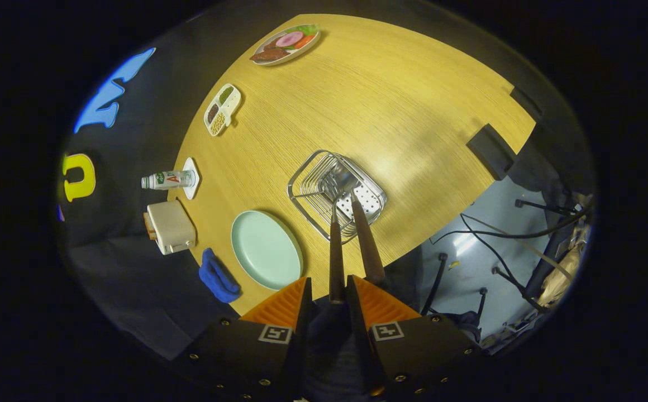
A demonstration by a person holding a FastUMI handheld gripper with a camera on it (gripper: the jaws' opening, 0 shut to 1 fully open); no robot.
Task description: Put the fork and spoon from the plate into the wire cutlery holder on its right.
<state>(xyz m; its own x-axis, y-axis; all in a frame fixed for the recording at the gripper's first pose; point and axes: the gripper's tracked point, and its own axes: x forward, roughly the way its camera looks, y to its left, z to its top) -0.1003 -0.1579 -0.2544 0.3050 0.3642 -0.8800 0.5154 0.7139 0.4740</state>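
Table (391,95) is showing light wood grain, faintly satin – a soft glare patch is sitting near the holder (336,192). Holder is reading as bright wire metal, glossy, with a perforated metal plate inside. Two utensil handles (336,251) are looking like dark matt wood, gripper (328,296) fingers closed on one of them. Plate (265,248) is looking smooth, semi-gloss, ceramic or plastic – can't tell. Blue cloth (218,276) is looking fuzzy, matt.
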